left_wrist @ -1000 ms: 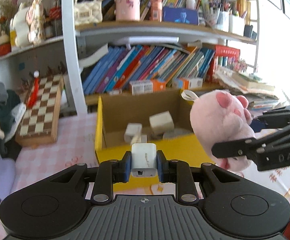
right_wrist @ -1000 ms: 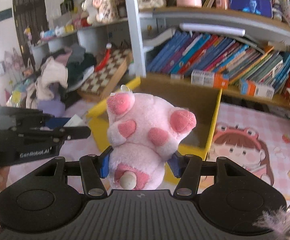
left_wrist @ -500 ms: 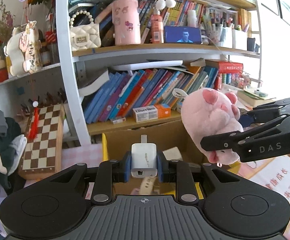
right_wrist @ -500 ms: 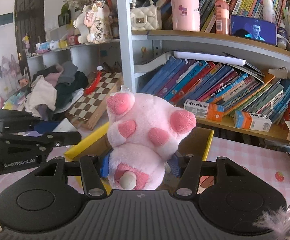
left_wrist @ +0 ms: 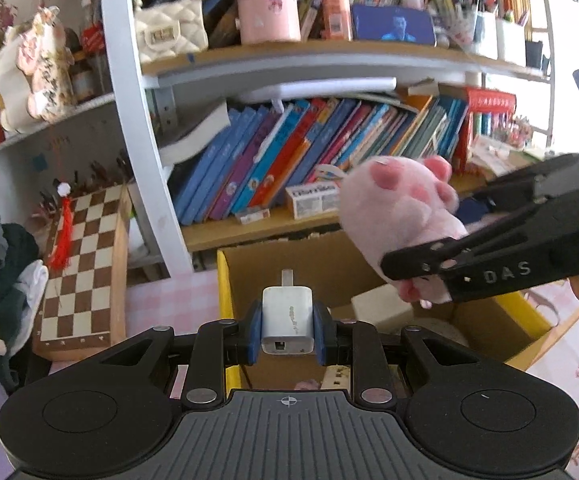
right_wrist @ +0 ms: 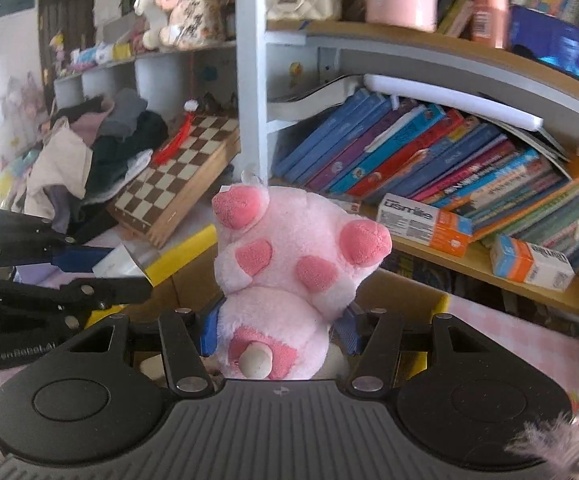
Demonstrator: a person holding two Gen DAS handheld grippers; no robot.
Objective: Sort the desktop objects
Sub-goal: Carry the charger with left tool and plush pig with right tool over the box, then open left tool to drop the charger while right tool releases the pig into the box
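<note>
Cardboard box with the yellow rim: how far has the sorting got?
Done: the cardboard box with the yellow rim already holds pale blocks. In hand: the left gripper grips a white charger plug, the right gripper a pink plush toy, both at the box. Left: releasing both.

A fluffy pink plush toy (right_wrist: 289,276), a smooth white plastic charger (left_wrist: 287,320), a matt cardboard box (left_wrist: 289,268).
</note>
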